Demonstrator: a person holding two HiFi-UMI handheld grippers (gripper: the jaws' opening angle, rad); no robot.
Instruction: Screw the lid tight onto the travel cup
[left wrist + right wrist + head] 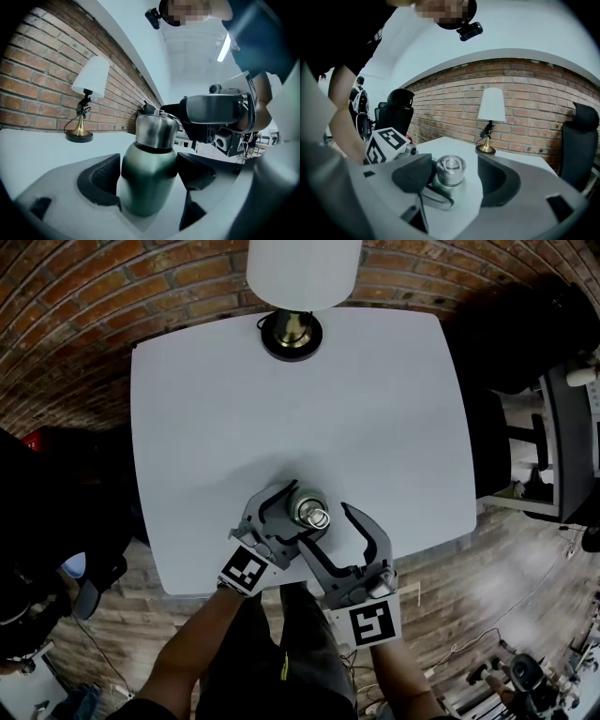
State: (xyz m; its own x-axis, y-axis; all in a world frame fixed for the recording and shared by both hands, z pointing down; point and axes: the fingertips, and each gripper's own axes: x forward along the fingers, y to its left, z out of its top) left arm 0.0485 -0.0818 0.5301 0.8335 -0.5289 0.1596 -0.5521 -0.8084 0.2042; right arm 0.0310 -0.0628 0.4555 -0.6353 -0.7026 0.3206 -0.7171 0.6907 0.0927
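Left tool (pixel 298 510) around travel cup (pixel 149 176), lid (pixel 451 169) on top

You get bright, even head view; table (pixel 375 409) washed pale, corners dark. Gripper views bend at edges; ceiling light (pixel 226 47) glares, lid (pixel 157 131) shows sheen.

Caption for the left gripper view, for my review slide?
Left gripper clamps the upright green travel cup, steel lid on, on a white table, lamp behind.

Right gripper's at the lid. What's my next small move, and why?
Probably close the right gripper on the lid: its jaws stand apart either side of it, while the left gripper grips the travel cup body, ready for twisting.
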